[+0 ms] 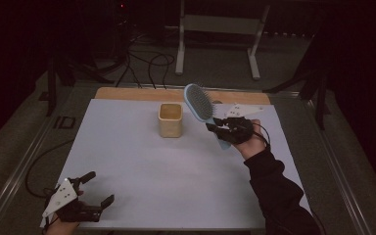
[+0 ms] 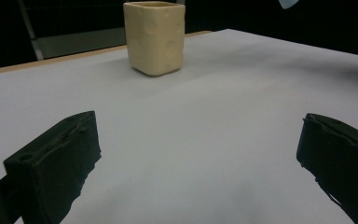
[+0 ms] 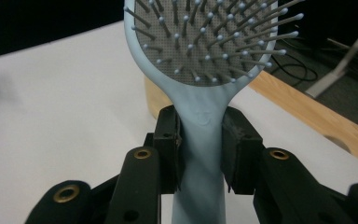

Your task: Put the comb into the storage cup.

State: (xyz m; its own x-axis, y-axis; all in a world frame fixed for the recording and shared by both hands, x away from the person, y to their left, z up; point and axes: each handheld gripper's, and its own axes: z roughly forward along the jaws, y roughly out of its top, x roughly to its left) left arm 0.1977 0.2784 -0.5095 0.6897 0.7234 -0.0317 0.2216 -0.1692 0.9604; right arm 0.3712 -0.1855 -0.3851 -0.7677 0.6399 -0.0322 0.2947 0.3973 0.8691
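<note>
A light blue hairbrush is held off the table, head raised and tilted to the upper left, bristles showing. My right gripper is shut on its handle; in the right gripper view the jaws clamp the hairbrush at the neck just below the bristle pad. A cream square cup stands upright at the middle back of the white table, left of the brush. My left gripper rests at the front left corner, open, with nothing between its jaws; the cup stands far ahead of it.
A wooden strip runs along the table's far edge. Cables and a white metal stand lie on the dark floor beyond. A cable trails off the table's left side.
</note>
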